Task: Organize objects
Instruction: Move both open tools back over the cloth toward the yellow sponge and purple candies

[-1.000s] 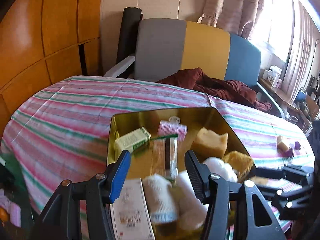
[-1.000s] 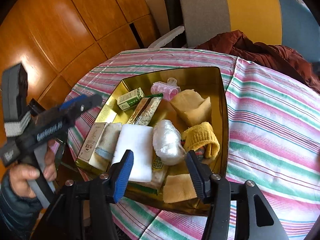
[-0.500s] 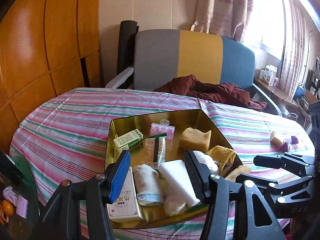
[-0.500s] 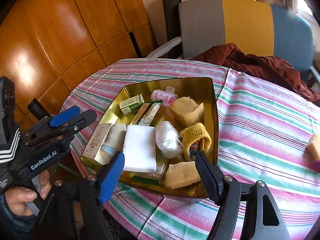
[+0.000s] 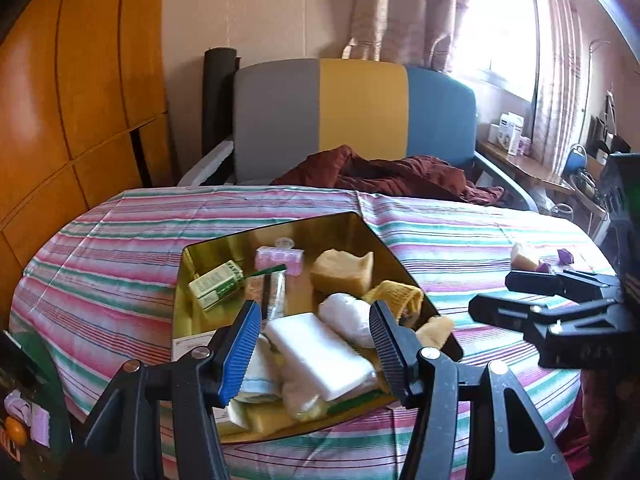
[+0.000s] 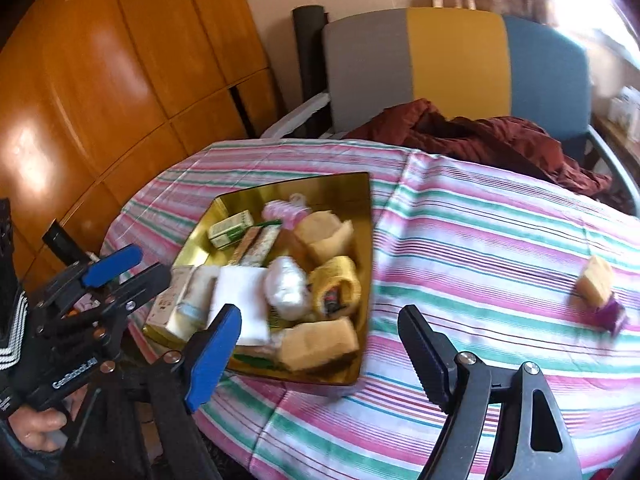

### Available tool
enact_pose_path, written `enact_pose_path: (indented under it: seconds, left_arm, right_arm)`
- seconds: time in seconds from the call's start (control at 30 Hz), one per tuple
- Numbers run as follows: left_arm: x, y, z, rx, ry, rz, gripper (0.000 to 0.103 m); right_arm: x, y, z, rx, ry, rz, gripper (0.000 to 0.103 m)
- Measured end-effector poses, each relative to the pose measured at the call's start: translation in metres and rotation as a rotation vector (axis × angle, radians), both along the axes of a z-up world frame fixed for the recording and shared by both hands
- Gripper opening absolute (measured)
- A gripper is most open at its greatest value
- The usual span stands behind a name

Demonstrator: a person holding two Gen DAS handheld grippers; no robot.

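Observation:
A gold tin tray [image 5: 208, 246] [image 6: 352, 184] sits on the striped tablecloth, filled with several items: a green box [image 5: 216, 284], a pink roller [image 5: 280, 258], tan sponges [image 5: 342, 272], a white pad [image 5: 316, 346] and a yellow sock [image 6: 334, 284]. A tan sponge block [image 6: 596, 280] [image 5: 524, 256] and a small purple piece [image 6: 610, 314] lie on the cloth at the right. My left gripper [image 5: 312, 344] is open and empty, above the tray's near end. My right gripper [image 6: 320, 352] is open and empty, near the tray's front right corner.
A grey, yellow and blue chair [image 5: 360, 120] with a dark red cloth [image 5: 400, 172] stands behind the table. Wooden panels [image 6: 120, 80] line the left wall. A cluttered shelf [image 5: 520, 152] is at the right by the window.
Both grippers have pulled back and up from the tray. The right gripper has opened wider and swung right, bringing the sponge block and purple piece into view.

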State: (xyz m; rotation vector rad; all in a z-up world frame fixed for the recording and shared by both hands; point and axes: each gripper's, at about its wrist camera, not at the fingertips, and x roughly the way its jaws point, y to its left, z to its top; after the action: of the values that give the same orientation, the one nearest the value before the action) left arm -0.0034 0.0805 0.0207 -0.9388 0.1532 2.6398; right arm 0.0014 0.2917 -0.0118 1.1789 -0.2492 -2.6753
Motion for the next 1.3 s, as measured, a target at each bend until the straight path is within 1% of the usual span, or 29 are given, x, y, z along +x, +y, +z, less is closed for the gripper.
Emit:
enact_pose_path:
  seconds: [0.33, 0.63, 0.87, 1.03, 1.13, 1.3]
  left_arm:
    - [0.003, 0.032, 0.002, -0.023, -0.009, -0.070, 0.057]
    - [0.004, 0.058, 0.001, -0.048, -0.017, -0.118, 0.057]
    - [0.004, 0.081, 0.001, -0.069, -0.021, -0.162, 0.057]
    - [0.003, 0.101, -0.003, -0.084, -0.034, -0.200, 0.057]
    - [0.004, 0.113, -0.005, -0.103, -0.037, -0.226, 0.057]
    - [0.002, 0.135, -0.010, -0.138, -0.041, -0.264, 0.057]
  right_arm:
    - [0.008, 0.078, -0.006, 0.039, -0.030, -0.179, 0.082]
    - [0.015, 0.157, 0.001, 0.076, -0.025, -0.349, 0.084]
    - [0.019, 0.211, 0.005, 0.100, -0.026, -0.452, 0.087]
    - [0.016, 0.246, -0.003, 0.113, -0.035, -0.514, 0.089]
    - [0.016, 0.269, -0.015, 0.093, -0.044, -0.573, 0.089]
    - [0.023, 0.300, -0.035, 0.013, -0.077, -0.658, 0.089]
